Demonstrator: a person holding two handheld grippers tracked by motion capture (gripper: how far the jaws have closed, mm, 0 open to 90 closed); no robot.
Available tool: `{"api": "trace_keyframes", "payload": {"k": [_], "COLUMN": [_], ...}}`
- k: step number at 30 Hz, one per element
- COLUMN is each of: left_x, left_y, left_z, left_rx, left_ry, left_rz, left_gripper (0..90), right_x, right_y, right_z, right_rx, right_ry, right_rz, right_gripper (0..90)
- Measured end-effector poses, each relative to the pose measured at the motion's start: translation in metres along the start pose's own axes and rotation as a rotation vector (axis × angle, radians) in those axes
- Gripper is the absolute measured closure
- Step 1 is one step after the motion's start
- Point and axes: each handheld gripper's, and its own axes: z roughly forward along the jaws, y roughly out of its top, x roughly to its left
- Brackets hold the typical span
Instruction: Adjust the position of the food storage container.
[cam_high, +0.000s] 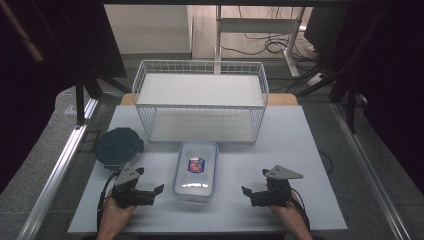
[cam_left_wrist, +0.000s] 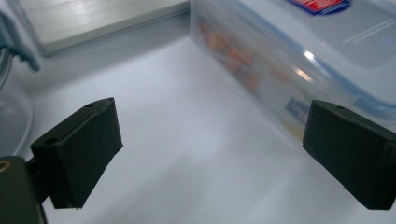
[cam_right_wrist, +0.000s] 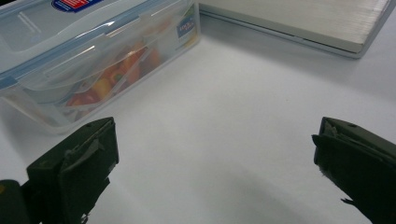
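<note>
A clear rectangular lidded container (cam_high: 196, 170) with a red and blue label lies on the white tabletop (cam_high: 295, 150), front centre, with colourful contents showing through its side (cam_right_wrist: 93, 56). My left gripper (cam_high: 150, 181) rests open to the left of it, with nothing between its jaws. In the left gripper view (cam_left_wrist: 210, 121) the container (cam_left_wrist: 289, 51) sits just beyond the right jaw, apart from it. My right gripper (cam_high: 255, 182) stands open to the right of the container and is empty too (cam_right_wrist: 215, 135).
A white wire basket (cam_high: 200, 107) with a pale base board (cam_right_wrist: 299, 23) stands behind the container. A round dark-lidded container (cam_high: 119, 146) sits at the left, near my left gripper. Metal rails run along both sides of the table.
</note>
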Motion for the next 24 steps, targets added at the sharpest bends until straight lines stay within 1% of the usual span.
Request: {"api": "trace_keyframes", "payload": {"k": [3,4,5,6,7,8,10,12,13,15,16,19,21,23,24], "left_x": [0.0006,0.0022,0.0022,0.0040,0.0045,0.0045,0.0048,0.0045,0.0045,0.0048,0.0048,0.0042,0.0022,0.0010,-0.0019], "left_y": [-0.0007,-0.0011,-0.0011,-0.0008,-0.0006,-0.0006,-0.0006,-0.0008,-0.0008,-0.0011,-0.0009,0.0005,0.0021,0.0026,0.0038], "left_z": [0.0001,-0.0012,-0.0012,-0.0022,-0.0026,-0.0026,-0.0025,-0.0007,-0.0007,0.0003,0.0006,-0.0013,-0.0032,-0.0029,-0.0020], "left_rx": [-0.003,-0.011,-0.011,-0.013,-0.011,-0.011,-0.004,0.012,0.012,0.021,0.027,0.025,0.029,0.034,0.050], "left_ry": [0.011,0.007,0.007,-0.026,-0.039,-0.039,-0.052,-0.064,-0.064,-0.086,-0.088,-0.107,-0.100,-0.096,-0.093], "left_rz": [0.007,-0.004,-0.004,-0.025,-0.033,-0.033,-0.038,-0.031,-0.031,-0.033,-0.038,-0.042,-0.034,-0.028,-0.015], "left_gripper": [3.7,3.7,3.7,3.7,3.7,3.4,3.1,1.5,1.1,0.4,0.5,4.4,9.8,13.0,16.4], "right_x": [-0.0011,-0.0037,-0.0037,-0.0063,-0.0072,-0.0072,-0.0082,-0.0073,-0.0073,-0.0060,-0.0056,-0.0054,-0.0056,-0.0056,-0.0055], "right_y": [-0.0001,-0.0002,-0.0002,-0.0003,-0.0005,-0.0005,-0.0011,-0.0016,-0.0016,-0.0015,-0.0014,-0.0008,-0.0004,0.0000,-0.0001], "right_z": [-0.0010,-0.0022,-0.0022,-0.0027,-0.0023,-0.0023,-0.0010,0.0010,0.0010,0.0016,0.0016,0.0009,0.0004,0.0001,0.0003], "right_rx": [-0.006,-0.007,-0.007,-0.007,-0.003,-0.003,0.013,0.031,0.031,0.036,0.039,0.041,0.037,0.038,0.043], "right_ry": [-0.009,-0.024,-0.024,-0.044,-0.047,-0.047,-0.052,-0.054,-0.054,-0.057,-0.058,-0.069,-0.074,-0.078,-0.083], "right_rz": [0.004,0.017,0.017,0.020,0.022,0.022,0.023,0.013,0.013,0.001,-0.002,-0.006,-0.003,-0.002,-0.004], "right_gripper": [0.0,0.0,0.0,0.0,0.0,0.0,0.0,0.0,0.0,0.0,0.0,0.0,0.0,0.0,0.0]}}
